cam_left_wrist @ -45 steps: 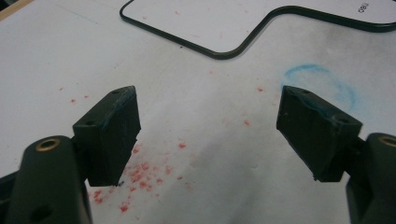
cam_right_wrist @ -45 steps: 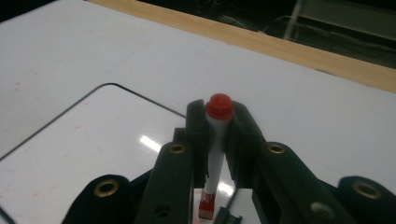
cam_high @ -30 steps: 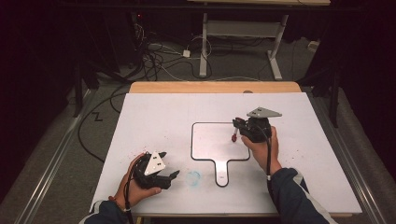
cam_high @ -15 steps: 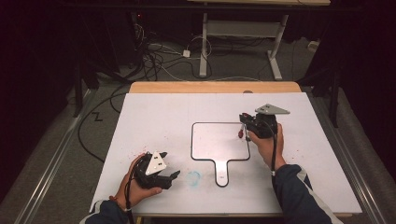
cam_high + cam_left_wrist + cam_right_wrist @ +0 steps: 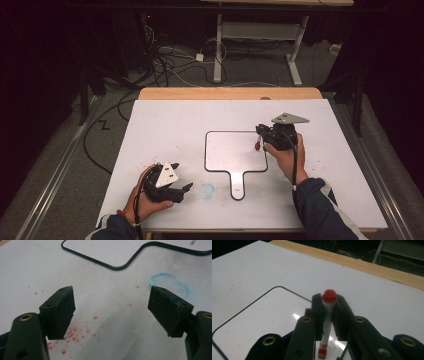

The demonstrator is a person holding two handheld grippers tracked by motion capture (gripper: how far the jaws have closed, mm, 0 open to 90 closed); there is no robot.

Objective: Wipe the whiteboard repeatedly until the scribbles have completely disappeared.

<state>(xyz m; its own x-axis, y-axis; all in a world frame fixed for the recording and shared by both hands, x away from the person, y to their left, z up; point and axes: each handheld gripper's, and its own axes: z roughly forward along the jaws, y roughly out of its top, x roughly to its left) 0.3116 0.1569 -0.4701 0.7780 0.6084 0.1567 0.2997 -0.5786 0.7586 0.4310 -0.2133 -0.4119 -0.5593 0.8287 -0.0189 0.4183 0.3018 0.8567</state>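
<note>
A small white board with a black rim and a handle [image 5: 235, 151] [image 5: 257, 315] lies flat in the middle of the white table. My right gripper [image 5: 261, 134] [image 5: 329, 305] hovers over the board's right edge, shut on a white marker with red ends [image 5: 327, 312] [image 5: 258, 144] that stands upright between the jaws, its lower red tip just above the board. My left gripper [image 5: 186, 190] [image 5: 111, 308] rests open near the table's front left, nothing between its jaws. The board's corner and handle [image 5: 120, 255] lie just beyond the left gripper.
A faint blue ring smudge [image 5: 207, 189] [image 5: 170, 282] and red specks [image 5: 75, 332] mark the white table top [image 5: 170, 130]. A wooden strip [image 5: 230, 93] runs along the far edge. Cables and a metal stand [image 5: 260, 35] lie on the floor beyond.
My right gripper with the marker has drifted slightly right and toward the near side, to the board's right edge. The left gripper has stayed put.
</note>
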